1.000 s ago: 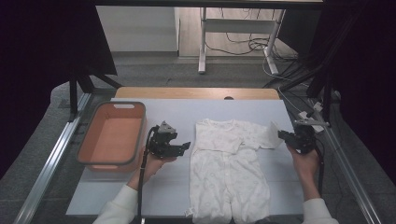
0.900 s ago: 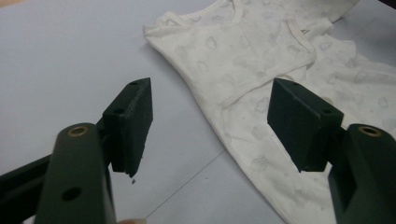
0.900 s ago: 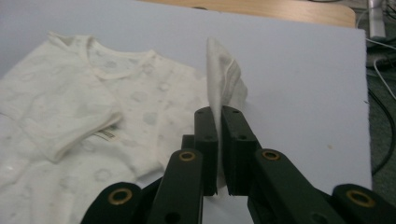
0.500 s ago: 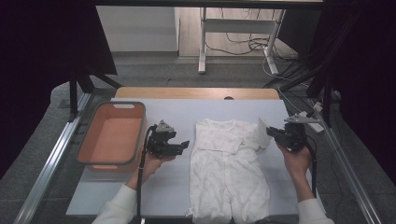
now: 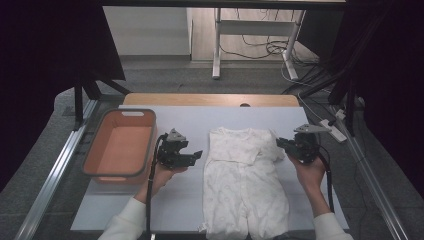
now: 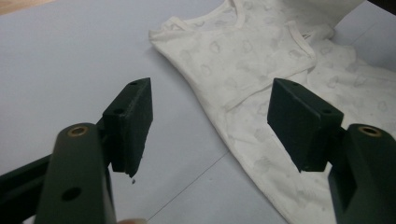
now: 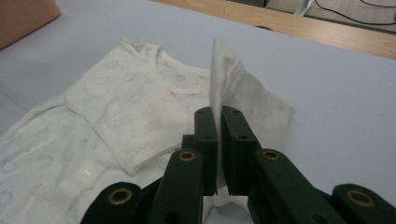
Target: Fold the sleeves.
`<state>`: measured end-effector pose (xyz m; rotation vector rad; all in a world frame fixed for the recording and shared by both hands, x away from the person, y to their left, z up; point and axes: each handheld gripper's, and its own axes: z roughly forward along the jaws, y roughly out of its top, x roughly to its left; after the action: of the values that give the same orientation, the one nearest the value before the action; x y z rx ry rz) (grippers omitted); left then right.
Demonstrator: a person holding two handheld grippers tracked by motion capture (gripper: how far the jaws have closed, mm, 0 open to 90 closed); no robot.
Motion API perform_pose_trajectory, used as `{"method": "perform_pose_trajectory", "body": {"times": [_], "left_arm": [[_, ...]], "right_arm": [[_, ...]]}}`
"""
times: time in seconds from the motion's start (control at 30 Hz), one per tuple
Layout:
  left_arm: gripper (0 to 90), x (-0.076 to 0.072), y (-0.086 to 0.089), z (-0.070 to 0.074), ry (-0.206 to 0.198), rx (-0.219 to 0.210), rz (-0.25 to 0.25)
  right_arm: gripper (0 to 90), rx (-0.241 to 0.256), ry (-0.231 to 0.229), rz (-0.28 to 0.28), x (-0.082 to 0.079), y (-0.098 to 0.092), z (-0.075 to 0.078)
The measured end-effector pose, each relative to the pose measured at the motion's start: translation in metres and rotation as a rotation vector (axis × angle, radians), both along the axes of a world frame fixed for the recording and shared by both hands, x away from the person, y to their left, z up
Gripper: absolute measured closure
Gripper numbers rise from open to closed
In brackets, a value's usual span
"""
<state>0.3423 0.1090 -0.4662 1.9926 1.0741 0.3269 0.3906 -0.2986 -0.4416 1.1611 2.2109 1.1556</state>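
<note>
On white table (image 5: 175,200), right gripper (image 7: 218,140) fingers pinching romper (image 5: 242,185) sleeve, left gripper (image 6: 210,123) fingers wide apart, empty.

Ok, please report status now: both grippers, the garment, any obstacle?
Right gripper shut on sleeve, lifting it. Left gripper open, beside white garment, not touching. Orange basket at far left, nothing in the way.

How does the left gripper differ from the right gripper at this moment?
The left gripper has its jaws wide apart and holds nothing; the right gripper is shut on a sleeve of the white patterned baby garment. The left hovers beside the garment, the right lifts the sleeve off the table. Both are black, two-jawed and hand-held.
</note>
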Motion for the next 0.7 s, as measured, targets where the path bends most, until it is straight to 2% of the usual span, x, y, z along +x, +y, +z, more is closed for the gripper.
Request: {"method": "perform_pose_trajectory", "body": {"times": [0.7], "left_arm": [[31.9, 0.001, 0.001, 0.000, 0.001, -0.001, 0.003]], "right_arm": [[85.0, -0.014, -0.002, 0.058, 0.001, 0.026, -0.002]]}}
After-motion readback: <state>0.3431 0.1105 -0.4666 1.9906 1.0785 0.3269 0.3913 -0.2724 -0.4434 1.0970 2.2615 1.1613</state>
